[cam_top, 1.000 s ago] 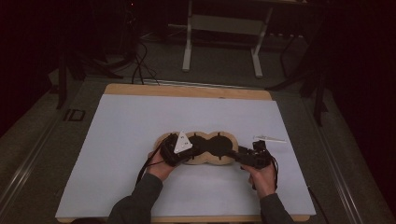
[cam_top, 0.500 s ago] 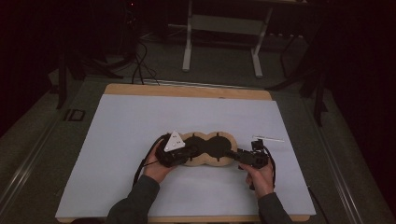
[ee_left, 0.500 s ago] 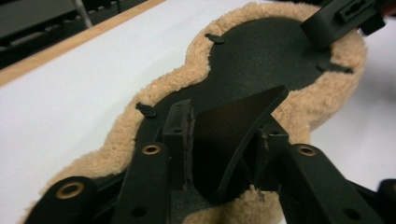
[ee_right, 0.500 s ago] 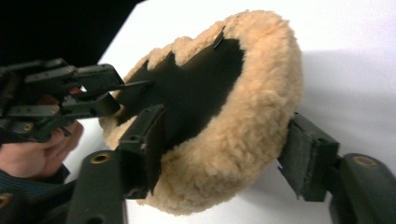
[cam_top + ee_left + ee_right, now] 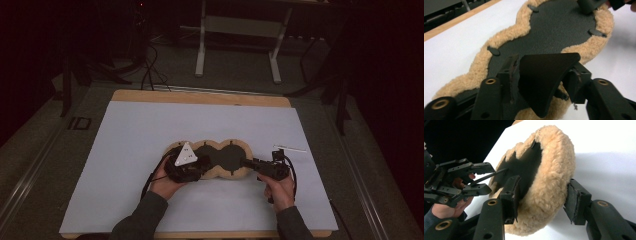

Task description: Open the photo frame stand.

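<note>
My left jaws (image 5: 541, 82) have just been opening around the fleece pad's (image 5: 216, 159) black flap (image 5: 544, 80) — my right jaws (image 5: 541, 202), closing, straddle its far end to steady it on the worktop (image 5: 125, 150).

Tan fleece pad (image 5: 235, 172) with black centre, white table cover (image 5: 130, 135)

Thing: we see one sheepskin pad (image 5: 220, 159), a long piece with three rounded lobes in a row.
Colour: tan fleece around the rim, a black textured backing (image 5: 554, 30) facing up.
Details: small black tabs (image 5: 493, 50) sit along the edge of the backing.
Flap: a loose black flap (image 5: 544, 77) at its left end curls up off the backing.
Pose: we see its right end tilted up on edge; the rest lies low.
Place: mid-counter, on the white sheet (image 5: 125, 145).
</note>
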Available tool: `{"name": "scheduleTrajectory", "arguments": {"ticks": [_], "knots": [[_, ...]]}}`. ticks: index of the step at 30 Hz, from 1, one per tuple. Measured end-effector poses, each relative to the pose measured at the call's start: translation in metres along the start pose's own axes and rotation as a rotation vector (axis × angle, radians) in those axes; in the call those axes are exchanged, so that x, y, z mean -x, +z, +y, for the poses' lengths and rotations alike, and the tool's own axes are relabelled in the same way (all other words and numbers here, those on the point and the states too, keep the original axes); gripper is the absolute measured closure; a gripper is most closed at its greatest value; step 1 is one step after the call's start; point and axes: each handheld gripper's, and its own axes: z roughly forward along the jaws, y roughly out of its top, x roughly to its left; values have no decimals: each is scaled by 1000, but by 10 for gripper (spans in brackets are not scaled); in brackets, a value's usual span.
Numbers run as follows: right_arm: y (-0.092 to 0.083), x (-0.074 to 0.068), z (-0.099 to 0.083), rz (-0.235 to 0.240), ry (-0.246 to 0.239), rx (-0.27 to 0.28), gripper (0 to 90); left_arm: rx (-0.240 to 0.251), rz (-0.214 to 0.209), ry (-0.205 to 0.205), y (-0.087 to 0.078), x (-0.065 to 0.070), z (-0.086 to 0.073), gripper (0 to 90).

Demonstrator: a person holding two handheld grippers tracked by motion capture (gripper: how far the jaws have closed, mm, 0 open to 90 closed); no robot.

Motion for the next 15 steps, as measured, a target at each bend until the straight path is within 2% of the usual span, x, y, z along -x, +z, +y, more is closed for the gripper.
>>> {"name": "scheduleTrajectory", "arguments": {"ticks": [8,11,12,15], "knots": [[-1,-1,0,8,-20,5,545,-19,-11,2,-9,1,-3,424],[-2,-1,0,13,-20,8,559,-22,-25,-12,-11,1,-5,415],[-2,-1,0,15,-21,9,564,-7,-39,-34,-16,1,-9,417],[-3,-2,0,20,-21,10,571,2,-43,-48,-22,1,-14,420]]}}
